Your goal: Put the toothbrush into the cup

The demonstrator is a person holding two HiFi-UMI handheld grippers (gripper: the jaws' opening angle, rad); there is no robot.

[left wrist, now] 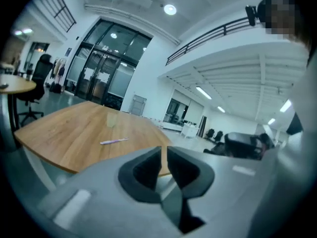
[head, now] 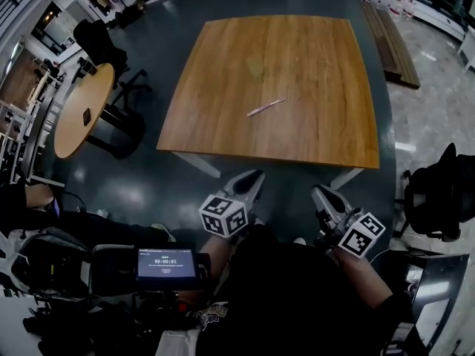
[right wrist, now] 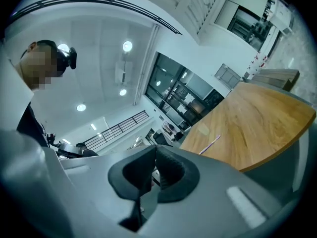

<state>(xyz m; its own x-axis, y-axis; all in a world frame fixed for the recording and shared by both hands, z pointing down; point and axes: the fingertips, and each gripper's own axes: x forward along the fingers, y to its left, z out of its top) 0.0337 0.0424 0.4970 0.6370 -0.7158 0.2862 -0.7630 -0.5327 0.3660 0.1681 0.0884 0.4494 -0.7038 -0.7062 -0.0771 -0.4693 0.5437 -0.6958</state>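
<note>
A pink toothbrush (head: 266,107) lies flat near the middle of the square wooden table (head: 312,132). Just beyond it stands a clear, pale cup (head: 256,67), upright and empty. In the left gripper view the toothbrush (left wrist: 114,141) and cup (left wrist: 112,119) appear far ahead; the right gripper view shows the same toothbrush (right wrist: 210,144) and cup (right wrist: 202,130). My left gripper (head: 252,178) and right gripper (head: 318,191) hang close to the person's body, short of the table's near edge. Both are shut and hold nothing, as seen at the left gripper (left wrist: 164,150) and right gripper (right wrist: 154,149).
A round wooden table (head: 82,110) with a dark chair stands to the left. On the right sits a black office chair (head: 438,191), and a wooden bench (head: 390,39) is at the far right. A small screen (head: 165,262) sits at the person's lower left.
</note>
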